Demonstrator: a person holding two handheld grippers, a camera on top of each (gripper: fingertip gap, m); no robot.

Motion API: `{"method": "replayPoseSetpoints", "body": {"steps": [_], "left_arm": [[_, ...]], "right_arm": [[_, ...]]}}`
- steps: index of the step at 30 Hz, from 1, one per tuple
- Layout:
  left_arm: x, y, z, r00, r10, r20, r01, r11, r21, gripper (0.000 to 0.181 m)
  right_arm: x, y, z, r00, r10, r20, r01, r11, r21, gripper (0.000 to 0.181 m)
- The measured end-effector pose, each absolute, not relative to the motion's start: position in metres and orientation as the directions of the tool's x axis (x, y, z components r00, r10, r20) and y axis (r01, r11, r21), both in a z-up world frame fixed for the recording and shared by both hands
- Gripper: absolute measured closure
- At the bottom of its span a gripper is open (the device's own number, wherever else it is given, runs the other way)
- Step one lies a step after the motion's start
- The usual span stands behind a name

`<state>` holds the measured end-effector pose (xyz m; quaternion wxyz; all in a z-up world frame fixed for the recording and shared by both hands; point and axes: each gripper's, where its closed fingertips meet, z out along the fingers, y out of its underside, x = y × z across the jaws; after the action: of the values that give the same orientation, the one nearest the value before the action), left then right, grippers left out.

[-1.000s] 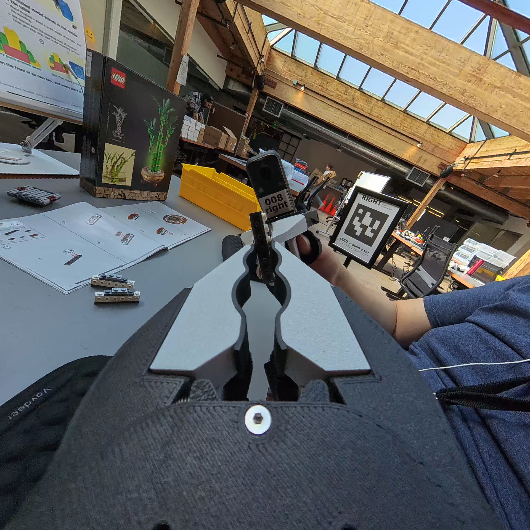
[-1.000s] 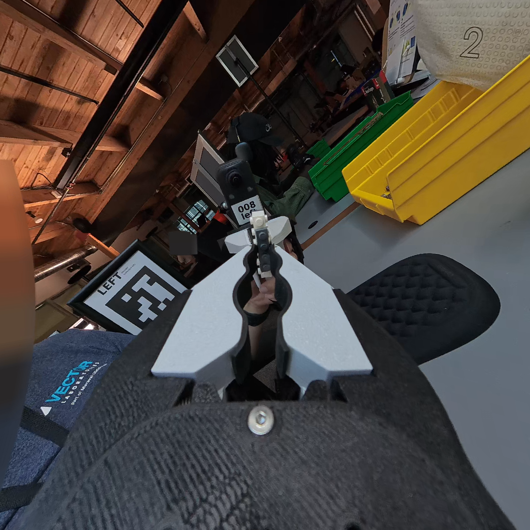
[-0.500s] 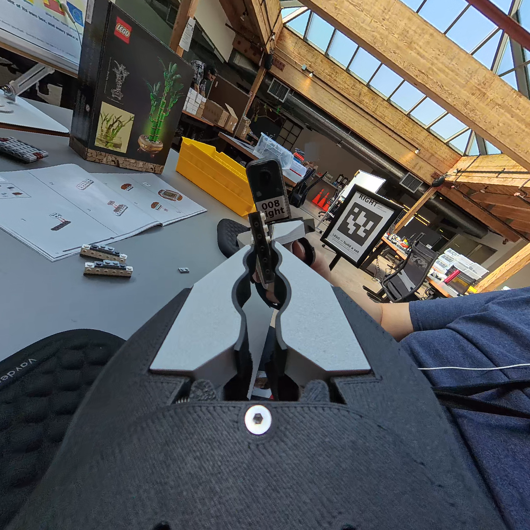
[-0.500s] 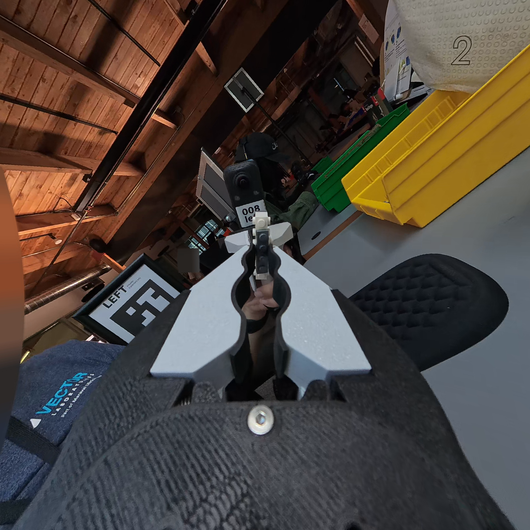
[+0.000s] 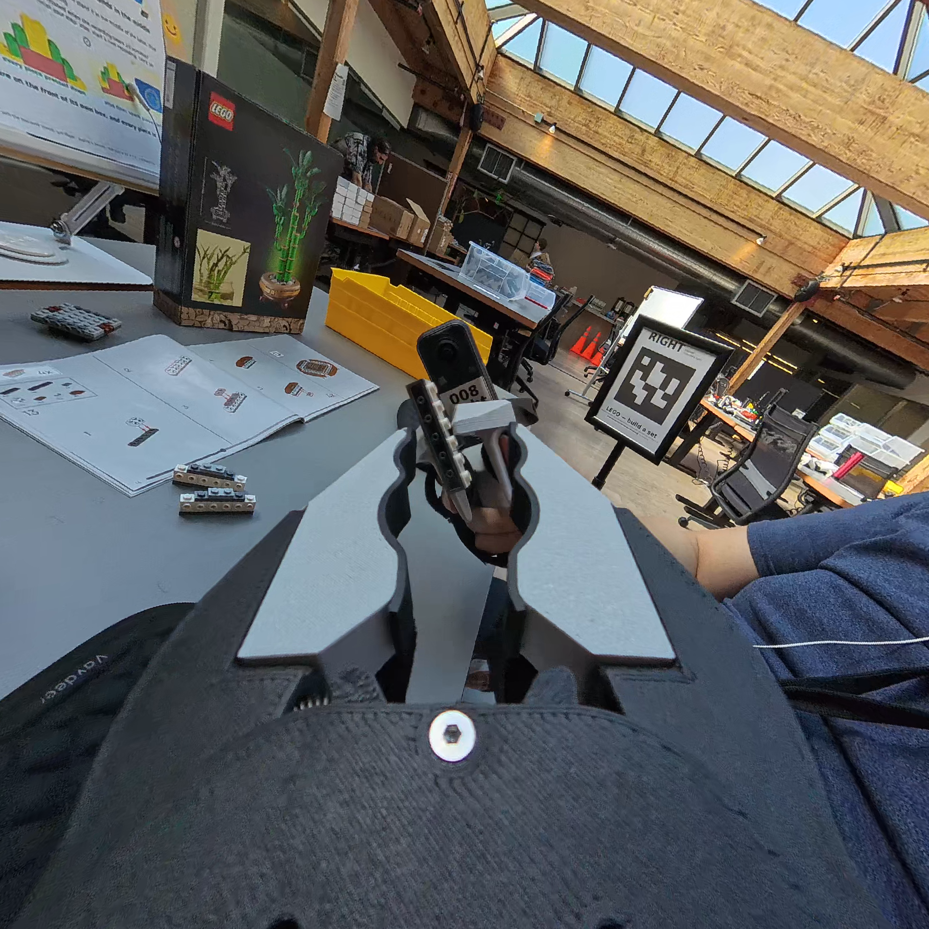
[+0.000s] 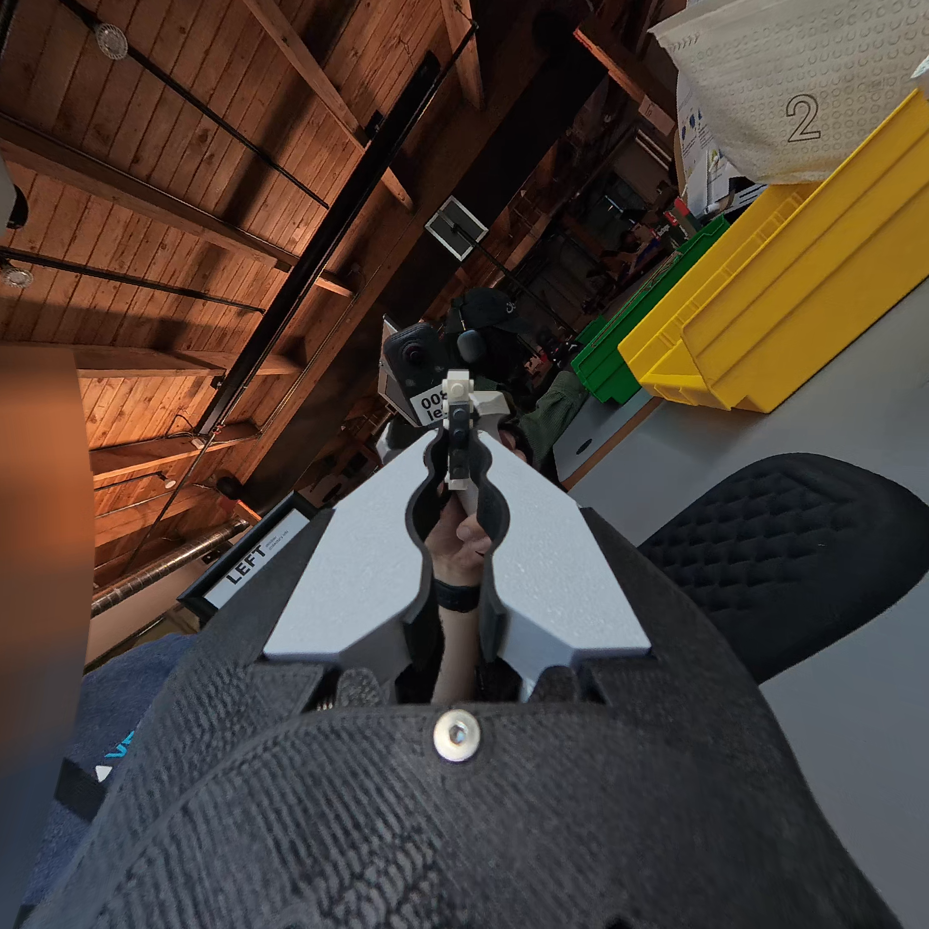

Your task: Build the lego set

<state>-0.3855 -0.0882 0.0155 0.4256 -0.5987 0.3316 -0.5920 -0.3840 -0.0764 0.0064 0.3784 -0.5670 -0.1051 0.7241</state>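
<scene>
My left hand-held gripper (image 5: 455, 472) stands parted over the grey table (image 5: 75, 553), fingers wide and grasping nothing. Just past its tips, my right hand-held gripper (image 6: 460, 455) is clenched on a strip (image 5: 442, 442) of dark and pale lego plates, tilted and raised clear of the table. In the right wrist view the strip (image 6: 458, 432) stands on end between the fingertips, a pale stud piece on top. On the table to my left lie two more finished strips (image 5: 213, 490), side by side near the open booklet (image 5: 166, 397). A flat grey plate assembly (image 5: 75, 321) rests farther back, beside the upright lego box (image 5: 241, 211). A yellow bin (image 5: 382, 311) sits just beyond the box. A black wrist pad (image 6: 784, 558) lies on the table beneath my right hand-held gripper.
</scene>
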Motion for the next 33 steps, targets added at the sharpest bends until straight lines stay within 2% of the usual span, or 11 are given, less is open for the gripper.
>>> {"method": "replayPoseSetpoints", "body": {"steps": [3,6,9,13,18,22,33], "left_arm": [[-0.388,-0.088,0.025,0.192,-0.939,0.286,0.094,-0.272,-0.958,0.134],[-0.385,-0.08,0.024,0.444,-0.895,-0.037,-0.072,0.006,-0.997,0.127],[-0.375,-0.081,0.028,0.574,-0.771,-0.276,-0.198,0.196,-0.96,0.13],[-0.366,-0.077,0.022,0.641,-0.621,-0.45,-0.355,0.28,-0.892,0.139],[-0.367,-0.081,0.031,0.673,-0.526,-0.52,-0.388,0.347,-0.854,0.156],[-0.368,-0.08,0.031,0.673,-0.507,-0.538,-0.406,0.355,-0.842,0.162],[-0.368,-0.078,0.025,0.65,-0.537,-0.537,-0.411,0.346,-0.843,0.163]], "right_arm": [[-0.376,-0.069,0.009,-0.055,0.664,-0.745,-0.487,-0.669,-0.561,0.175],[-0.37,-0.067,0.016,-0.037,0.676,-0.736,-0.55,-0.629,-0.55,0.176],[-0.37,-0.069,0.023,-0.008,0.692,-0.721,-0.592,-0.585,-0.555,0.175],[-0.372,-0.076,0.032,0.033,0.721,-0.693,-0.616,-0.531,-0.582,0.174],[-0.375,-0.081,0.037,0.071,0.739,-0.669,-0.617,-0.495,-0.612,0.175],[-0.377,-0.08,0.039,0.075,0.738,-0.67,-0.625,-0.489,-0.608,0.175],[-0.376,-0.081,0.036,0.105,0.73,-0.676,-0.643,-0.468,-0.606,0.174]]}}
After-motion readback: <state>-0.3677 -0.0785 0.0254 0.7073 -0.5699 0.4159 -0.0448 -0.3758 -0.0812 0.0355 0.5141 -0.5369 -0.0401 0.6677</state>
